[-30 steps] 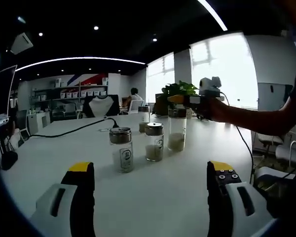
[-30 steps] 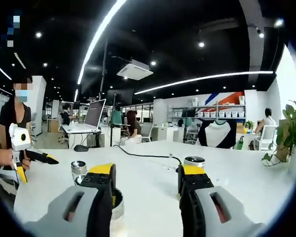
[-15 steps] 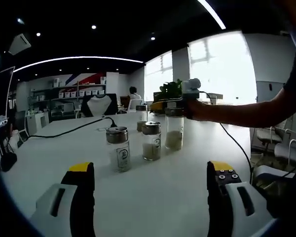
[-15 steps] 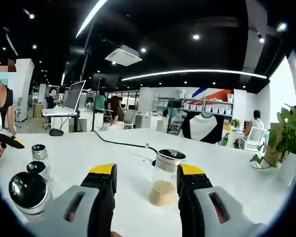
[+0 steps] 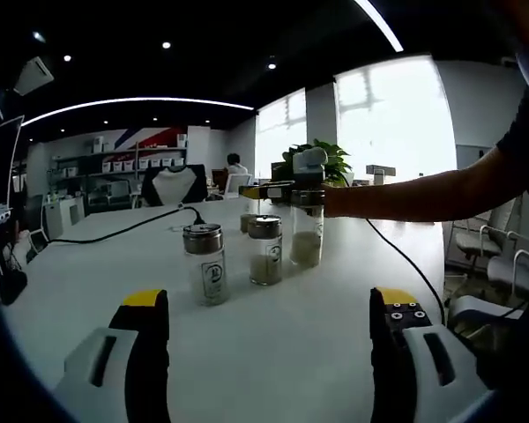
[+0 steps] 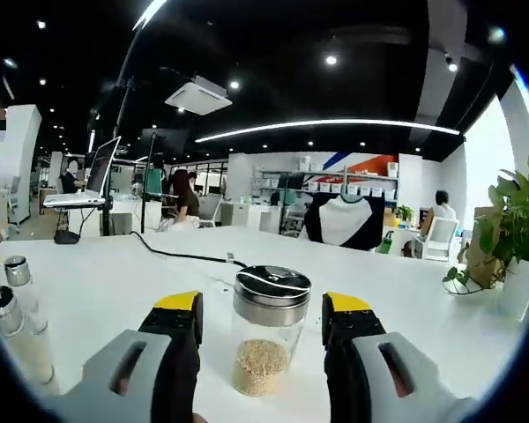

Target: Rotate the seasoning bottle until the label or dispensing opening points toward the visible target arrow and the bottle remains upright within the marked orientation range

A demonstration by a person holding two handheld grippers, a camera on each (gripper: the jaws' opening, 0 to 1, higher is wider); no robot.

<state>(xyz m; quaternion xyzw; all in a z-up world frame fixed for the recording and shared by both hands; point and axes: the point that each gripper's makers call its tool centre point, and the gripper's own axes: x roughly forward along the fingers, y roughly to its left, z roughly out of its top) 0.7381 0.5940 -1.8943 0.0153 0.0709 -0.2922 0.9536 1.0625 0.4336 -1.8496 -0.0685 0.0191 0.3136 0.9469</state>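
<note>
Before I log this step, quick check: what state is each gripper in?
Left gripper: open, holding nothing.
Right gripper: open, jaws either side of the seasoning bottle, not clamped.

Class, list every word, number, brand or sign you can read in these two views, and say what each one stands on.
No text can be read.
Nearest seasoning bottle: dark round emblem on its label, too small to read.
Middle seasoning bottle: small dark mark, unreadable.
Bottle between the right claw's jaws: no visible label.
Shelf boxes: any markings too blurred.
</note>
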